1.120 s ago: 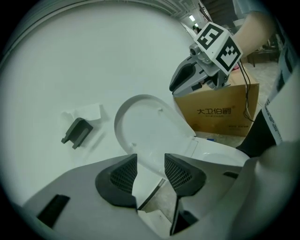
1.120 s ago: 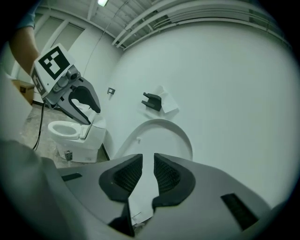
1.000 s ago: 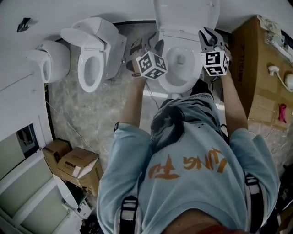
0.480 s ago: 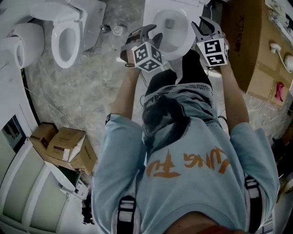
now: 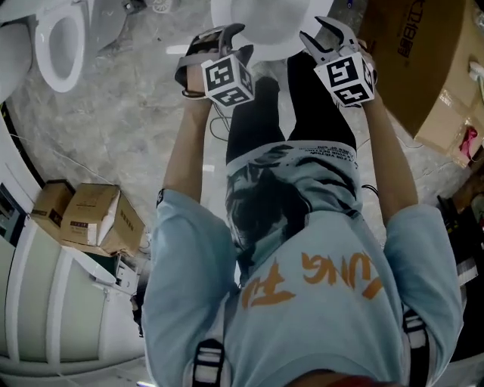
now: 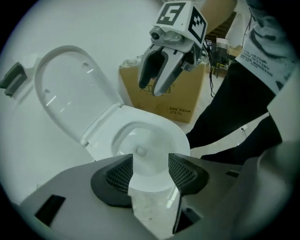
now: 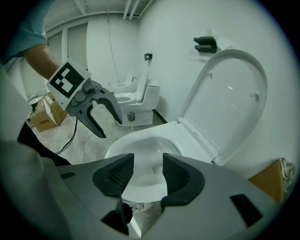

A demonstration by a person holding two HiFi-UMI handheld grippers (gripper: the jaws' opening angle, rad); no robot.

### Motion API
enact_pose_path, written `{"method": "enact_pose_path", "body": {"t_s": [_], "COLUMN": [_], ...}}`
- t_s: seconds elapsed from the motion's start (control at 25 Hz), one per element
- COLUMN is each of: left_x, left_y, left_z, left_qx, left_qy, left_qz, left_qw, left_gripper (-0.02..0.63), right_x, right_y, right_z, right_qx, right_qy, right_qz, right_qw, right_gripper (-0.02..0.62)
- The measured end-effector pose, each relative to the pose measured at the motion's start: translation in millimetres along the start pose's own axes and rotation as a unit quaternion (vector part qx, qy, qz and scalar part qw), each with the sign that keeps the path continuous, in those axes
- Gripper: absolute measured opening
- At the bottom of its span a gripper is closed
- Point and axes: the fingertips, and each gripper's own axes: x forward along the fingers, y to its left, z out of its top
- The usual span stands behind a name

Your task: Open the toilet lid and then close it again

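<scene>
The white toilet stands with its lid (image 6: 70, 89) raised upright against the wall, also seen in the right gripper view (image 7: 229, 98). Its bowl (image 5: 257, 19) lies at the head view's top edge. My left gripper (image 5: 215, 38) hovers over the bowl's front left rim, and my right gripper (image 5: 321, 34) over the front right rim. Both sets of jaws have just been opening and hold nothing. Through the left gripper (image 6: 150, 171) and the right gripper (image 7: 147, 173) I see only the open bowl. Neither touches the lid.
A second toilet (image 5: 60, 38) stands at the upper left on the marble floor. Small cardboard boxes (image 5: 91, 219) sit at the left, and a big cardboard box (image 5: 423, 68) stands right of the toilet. The person's legs are close in front of the bowl.
Both grippers have come down and back from the raised lid toward the bowl's front rim. Their jaws stand wider. The toilet has slid to the head view's top edge.
</scene>
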Motion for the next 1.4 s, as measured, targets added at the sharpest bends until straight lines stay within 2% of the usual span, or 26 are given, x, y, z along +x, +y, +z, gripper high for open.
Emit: {"method": "enact_pose_path", "body": {"t_s": [0.16,0.36,0.56,0.72,0.8,1.0,1.2,1.4], "left_x": [33,73,107,129,131,146,157,157], "left_y": [-26,-49,-72,-79,-85,-94,-99,-96], "left_z": [-25,-56,-73,-81,-87,-88,-88,-91], "left_qx": [0.004,0.013,0.034,0.078,0.087,0.114,0.129,0.129], "left_qy": [0.004,0.020,0.037,0.043,0.046,0.051,0.058,0.066], "left_qz": [-0.048,-0.079,-0.117,-0.122,-0.131,-0.151,-0.164,-0.160], "left_qw": [0.9988,0.9966,0.9918,0.9886,0.9866,0.9806,0.9764,0.9766], "left_gripper": [0.272,0.282,0.311,0.324,0.330,0.336,0.337,0.337], "right_x": [36,70,103,130,140,163,174,172], "right_y": [37,78,110,128,144,152,157,160], "right_z": [-28,-63,-99,-117,-123,-137,-155,-152], "right_qx": [-0.018,-0.044,-0.111,-0.152,-0.172,-0.232,-0.246,-0.262], "right_qy": [0.021,0.052,0.090,0.099,0.102,0.107,0.129,0.140], "right_qz": [0.051,0.105,0.164,0.190,0.207,0.202,0.211,0.227], "right_qw": [0.998,0.992,0.976,0.965,0.958,0.945,0.937,0.927], "right_gripper": [0.229,0.252,0.298,0.315,0.319,0.310,0.302,0.281]}}
